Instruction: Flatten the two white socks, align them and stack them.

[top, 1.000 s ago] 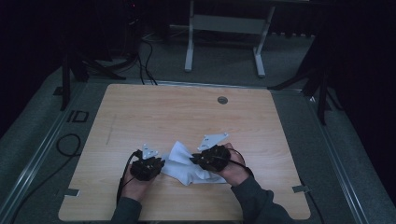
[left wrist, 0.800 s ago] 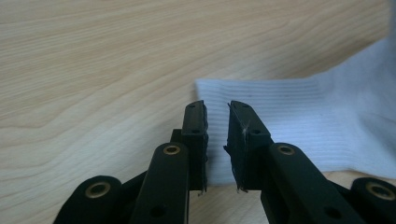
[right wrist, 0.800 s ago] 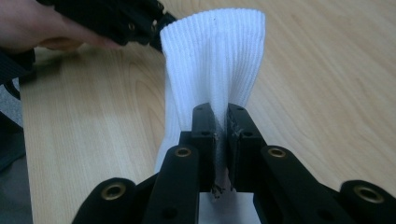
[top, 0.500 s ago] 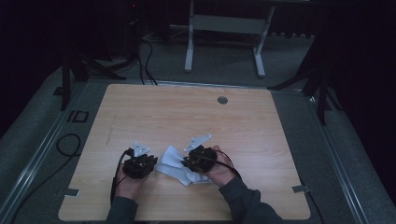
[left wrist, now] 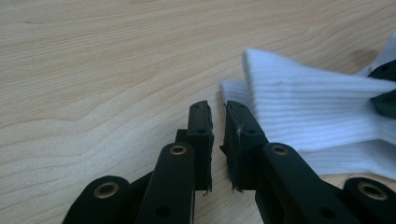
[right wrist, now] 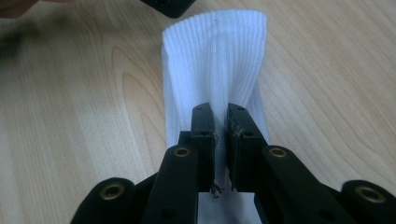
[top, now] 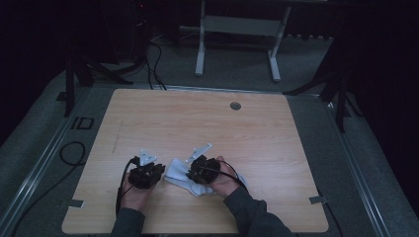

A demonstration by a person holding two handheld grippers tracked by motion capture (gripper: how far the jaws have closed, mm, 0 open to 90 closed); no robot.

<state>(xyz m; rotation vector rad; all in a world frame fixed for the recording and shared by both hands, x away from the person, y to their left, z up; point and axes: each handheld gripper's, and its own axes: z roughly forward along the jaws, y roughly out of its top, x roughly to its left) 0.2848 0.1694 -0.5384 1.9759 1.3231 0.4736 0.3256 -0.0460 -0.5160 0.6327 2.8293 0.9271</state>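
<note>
— Looking down from the high view first: how are the hands sitting?

— Both forearms are coming in from the bottom edge, sleeves cut off by the frame. The left gripper [top: 146, 174] is resting low over the table [top: 276, 148], and the right gripper [top: 201, 171] is lying partly over the white sock [top: 179, 170], which is sitting between the two near the table's front edge.

— Are the jaws readable there?

— No, they are too dark and small.

— And the left gripper view?

— The left gripper [left wrist: 218, 122] is pointing along the wood with its jaws nearly together and a thin slit between them. They have just been closing, with nothing between them. The sock [left wrist: 308, 112] is lying just beside the right-hand jaw, possibly brushing it. A dark part at the right edge is overlapping the sock and is being cut off by the frame.

— The right gripper view?

— The right gripper [right wrist: 220, 122] is clenching a ribbed fold of the sock [right wrist: 215, 60], which is stretching away from it. A black piece at the top edge is mostly out of frame.
</note>
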